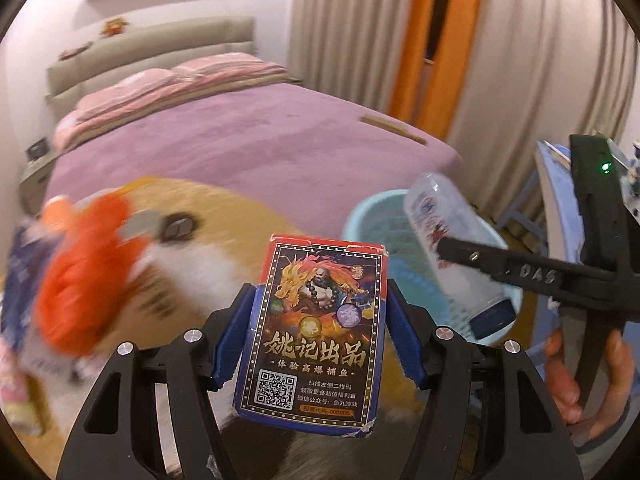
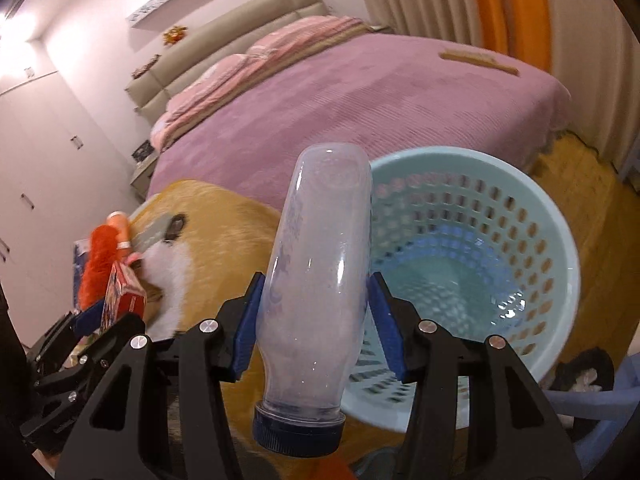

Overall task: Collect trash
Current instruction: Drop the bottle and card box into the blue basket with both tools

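At the bottom centre of the left wrist view, the left gripper (image 1: pixel 318 320) is closed on a blue and red cardboard card box with a dragon picture and a QR code (image 1: pixel 316 332); its blue pads press both long sides, and the box stands upright between them. At the bottom centre of the right wrist view, the right gripper (image 2: pixel 316 316) is clamped on a clear empty plastic bottle with a dark blue cap (image 2: pixel 316 292), cap toward the camera and base pointing up. This bottle is in front of the left rim of a pale blue round plastic basket with holes in its wall (image 2: pixel 552 248), which fills the right centre of that view. In the left wrist view the same bottle (image 1: pixel 452 248) and the right gripper (image 1: pixel 460 252) appear at the right, over the basket (image 1: pixel 362 216). Behind both grippers lies a large yellow and white plush toy (image 2: pixel 224 240), and at the left edge a blurred orange fluffy thing (image 1: pixel 84 272). Farther back, in the upper half, stands a bed with a purple cover (image 2: pixel 380 100) and pink pillows (image 2: pixel 280 52), then beige and orange curtains (image 1: pixel 500 40).
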Motion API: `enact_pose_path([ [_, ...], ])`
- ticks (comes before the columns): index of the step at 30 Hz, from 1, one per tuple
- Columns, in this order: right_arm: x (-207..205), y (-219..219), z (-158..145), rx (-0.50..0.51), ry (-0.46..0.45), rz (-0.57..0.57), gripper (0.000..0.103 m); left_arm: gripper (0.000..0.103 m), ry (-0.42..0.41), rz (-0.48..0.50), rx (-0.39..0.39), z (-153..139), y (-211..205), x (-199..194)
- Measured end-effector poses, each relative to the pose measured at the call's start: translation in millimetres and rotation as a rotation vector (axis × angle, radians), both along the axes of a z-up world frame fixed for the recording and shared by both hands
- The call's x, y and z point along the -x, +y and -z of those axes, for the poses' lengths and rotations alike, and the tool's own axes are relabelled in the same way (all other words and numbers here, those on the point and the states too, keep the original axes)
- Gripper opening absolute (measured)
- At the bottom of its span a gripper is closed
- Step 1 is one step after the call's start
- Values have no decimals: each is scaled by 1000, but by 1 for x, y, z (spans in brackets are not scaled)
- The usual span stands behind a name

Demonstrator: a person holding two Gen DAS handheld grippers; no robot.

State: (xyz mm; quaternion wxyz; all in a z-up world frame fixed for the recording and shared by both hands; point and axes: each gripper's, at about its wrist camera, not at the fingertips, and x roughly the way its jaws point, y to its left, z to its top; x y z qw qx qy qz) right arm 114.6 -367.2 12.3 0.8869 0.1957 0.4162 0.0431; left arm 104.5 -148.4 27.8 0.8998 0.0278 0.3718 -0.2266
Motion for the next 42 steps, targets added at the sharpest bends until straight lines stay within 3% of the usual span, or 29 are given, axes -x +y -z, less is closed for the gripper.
enact_pose_path([
  [10,-18,-59,51,-47,168,34,49,62,100,140,-9,35,-86,-40],
  [19,-28,-62,79,-52,263,28,49,63,174,167,-23,60,-93,-58],
  [25,-28,-62,80,-44,277,31,50,64,192,175,-19,67,-101,-57],
  [27,-30,-61,82,-65,286,24,50,73,195,172,-9,65,-99,-55],
  [33,-25,-66,75,-74,268,46,50,75,177,156,26,54,-85,-47],
  [42,-7,-49,33,-57,149,48,50,75,121,113,102,27,-45,-17],
])
